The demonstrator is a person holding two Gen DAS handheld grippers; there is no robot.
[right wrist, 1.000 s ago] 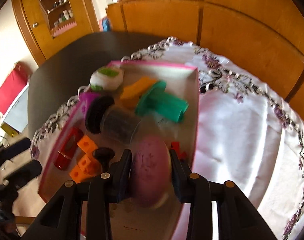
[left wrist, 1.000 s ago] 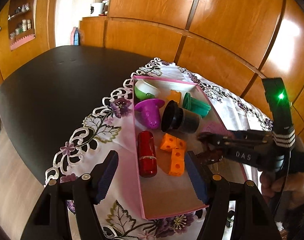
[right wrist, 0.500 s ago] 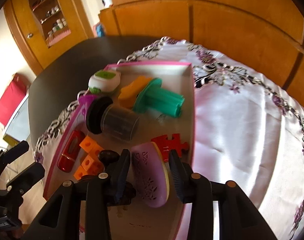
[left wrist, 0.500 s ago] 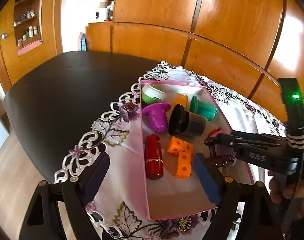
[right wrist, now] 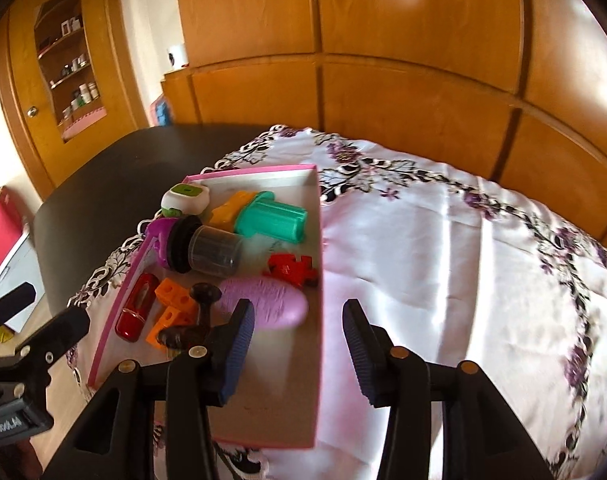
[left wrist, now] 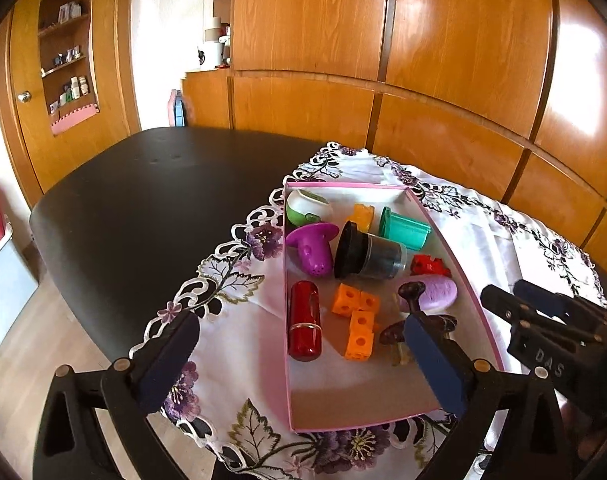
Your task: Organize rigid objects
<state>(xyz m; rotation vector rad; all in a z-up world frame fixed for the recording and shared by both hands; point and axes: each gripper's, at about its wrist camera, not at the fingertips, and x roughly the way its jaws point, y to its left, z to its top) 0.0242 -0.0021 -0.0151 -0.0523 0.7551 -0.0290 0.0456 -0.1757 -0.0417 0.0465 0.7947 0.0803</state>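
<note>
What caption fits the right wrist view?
Open right gripper above pink box, purple oval piece lying inside.

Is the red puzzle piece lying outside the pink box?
No, the red puzzle piece lies inside the pink box, close to its right wall and just behind the purple oval thing.

A dark, rounded table (left wrist: 151, 200) stands against a wall of wooden panels, its left part bare. A white embroidered cloth (right wrist: 443, 256) with purple flowers and a lace edge covers the right part of the tabletop. On the cloth, close to its left lace edge, lies a shallow pink-rimmed box (left wrist: 387, 426) that holds small, colourful toys.
</note>
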